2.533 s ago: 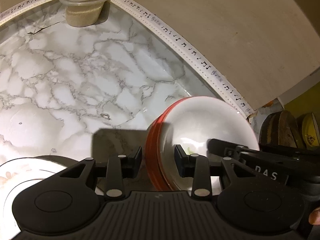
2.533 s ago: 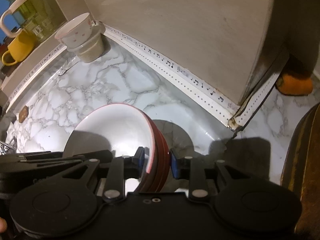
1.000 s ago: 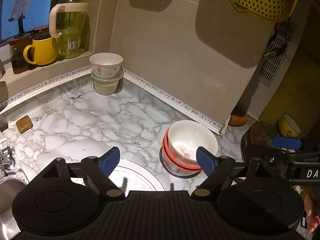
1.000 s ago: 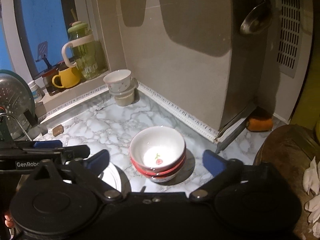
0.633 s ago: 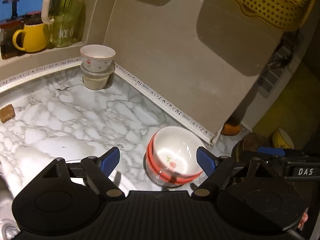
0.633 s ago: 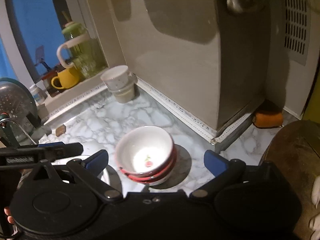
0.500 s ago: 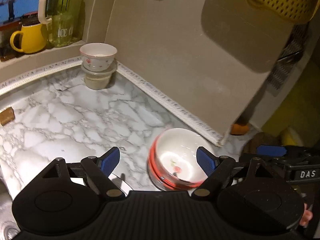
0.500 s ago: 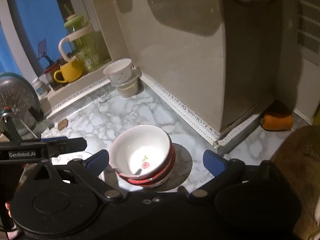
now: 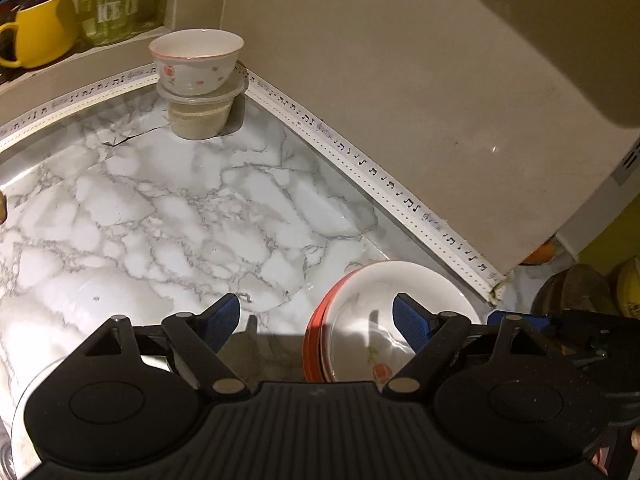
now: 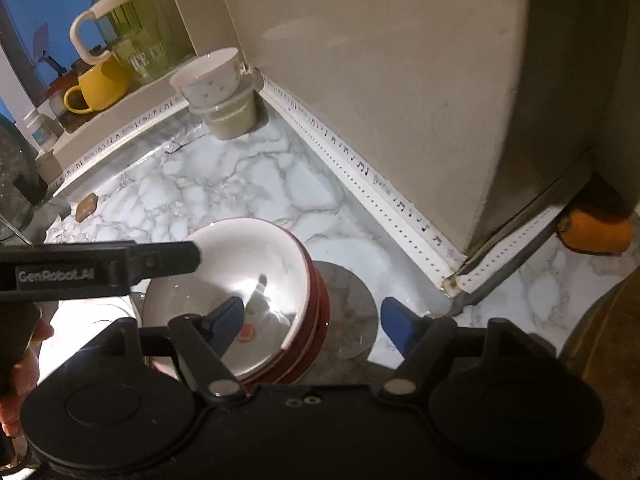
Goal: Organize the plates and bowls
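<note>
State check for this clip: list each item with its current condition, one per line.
Red bowl stack: nested, upright, empty, on the counter.
Flowered bowl: upright atop a lidded tub.
Left tool: open, straddling the stack's rim.
Right tool: open, jaws just closing around the stack's rim.

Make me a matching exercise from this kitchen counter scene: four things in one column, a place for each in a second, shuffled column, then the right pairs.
Things
1. red bowl stack
2. yellow mug
3. floral bowl
4. orange object

Places
A. on the window ledge beside the green pitcher
B. on top of the lidded plastic tub
C. in the shadowed gap past the wall corner
D. on the marble counter nearest the tongs

Pairs: 1-D, 2-A, 3-B, 4-C
</note>
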Available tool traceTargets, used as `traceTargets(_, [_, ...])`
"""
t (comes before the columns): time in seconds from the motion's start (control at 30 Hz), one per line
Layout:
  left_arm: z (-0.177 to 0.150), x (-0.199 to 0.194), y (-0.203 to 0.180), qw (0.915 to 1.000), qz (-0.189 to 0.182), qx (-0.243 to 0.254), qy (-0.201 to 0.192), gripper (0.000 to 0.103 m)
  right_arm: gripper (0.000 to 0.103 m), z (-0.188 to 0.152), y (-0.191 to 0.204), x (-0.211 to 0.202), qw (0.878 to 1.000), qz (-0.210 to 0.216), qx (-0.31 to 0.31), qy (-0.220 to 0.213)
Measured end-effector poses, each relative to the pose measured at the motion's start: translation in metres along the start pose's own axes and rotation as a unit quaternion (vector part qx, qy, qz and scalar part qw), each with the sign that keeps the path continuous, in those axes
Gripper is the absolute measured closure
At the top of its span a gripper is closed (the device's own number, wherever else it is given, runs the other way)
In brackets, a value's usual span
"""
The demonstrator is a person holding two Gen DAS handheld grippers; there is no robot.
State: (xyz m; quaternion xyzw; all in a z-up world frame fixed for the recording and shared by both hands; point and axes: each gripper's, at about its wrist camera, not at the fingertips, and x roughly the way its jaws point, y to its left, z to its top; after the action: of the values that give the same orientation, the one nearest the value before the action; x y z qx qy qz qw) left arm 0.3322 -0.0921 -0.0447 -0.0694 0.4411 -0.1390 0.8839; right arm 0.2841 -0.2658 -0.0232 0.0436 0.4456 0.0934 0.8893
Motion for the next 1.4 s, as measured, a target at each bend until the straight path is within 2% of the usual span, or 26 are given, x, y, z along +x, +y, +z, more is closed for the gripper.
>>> traceTargets(0.27, [0.003, 0.029, -0.01, 0.9995, 0.0, 0.007, 0.032, 0.02, 0.036, 0.003, -0.008, 0.021, 0.999, -0.002, 0.041, 0.027])
traceTargets(0.3, [0.003, 0.032, -0.01, 0.9993, 0.002, 0.008, 0.036, 0.024, 0.038, 0.003, -0.008, 0.025, 0.999, -0.004, 0.043, 0.032])
traceTargets(0.33, [0.002, 0.034, -0.011, 0.9991, 0.0, 0.01, 0.041, 0.034, 0.04, 0.002, -0.008, 0.027, 0.998, -0.006, 0.044, 0.036])
traceTargets(0.4, [0.001, 0.039, -0.009, 0.9986, -0.005, 0.006, 0.052, 0.046, 0.047, 0.001, -0.008, 0.031, 0.998, -0.007, 0.046, 0.043])
traceTargets(0.5, [-0.001, 0.041, -0.007, 0.9984, -0.008, 0.004, 0.055, 0.048, 0.054, -0.001, -0.008, 0.035, 0.998, -0.005, 0.049, 0.048])
traceTargets(0.53, [-0.001, 0.042, -0.006, 0.9983, -0.01, 0.003, 0.057, 0.054, 0.055, 0.0, -0.007, 0.036, 0.998, -0.003, 0.048, 0.047])
traceTargets(0.6, [-0.002, 0.043, -0.003, 0.9981, -0.011, -0.001, 0.061, 0.059, 0.058, 0.0, -0.005, 0.035, 0.998, -0.002, 0.044, 0.047])
traceTargets(0.73, [-0.004, 0.043, 0.001, 0.9976, -0.014, -0.009, 0.067, 0.059, 0.061, 0.001, 0.001, 0.034, 0.998, -0.007, 0.032, 0.05])
traceTargets(0.87, [-0.005, 0.041, -0.001, 0.9973, 0.0, -0.003, 0.074, 0.063, 0.072, 0.004, 0.003, 0.031, 0.998, -0.016, 0.035, 0.051])
traceTargets(0.97, [-0.005, 0.04, -0.003, 0.9969, 0.003, -0.001, 0.079, 0.068, 0.076, 0.007, 0.001, 0.029, 0.997, -0.022, 0.042, 0.053])
traceTargets(1.07, [-0.003, 0.039, -0.005, 0.9962, 0.007, 0.0, 0.087, 0.071, 0.077, 0.007, 0.0, 0.032, 0.997, -0.025, 0.047, 0.06])
traceTargets(1.23, [-0.003, 0.041, -0.007, 0.9953, 0.007, -0.004, 0.096, 0.072, 0.077, 0.007, 0.001, 0.033, 0.996, -0.023, 0.053, 0.064])
traceTargets(1.4, [-0.003, 0.04, -0.003, 0.9944, 0.003, -0.027, 0.102, 0.073, 0.077, 0.008, 0.001, 0.034, 0.996, -0.023, 0.051, 0.066])
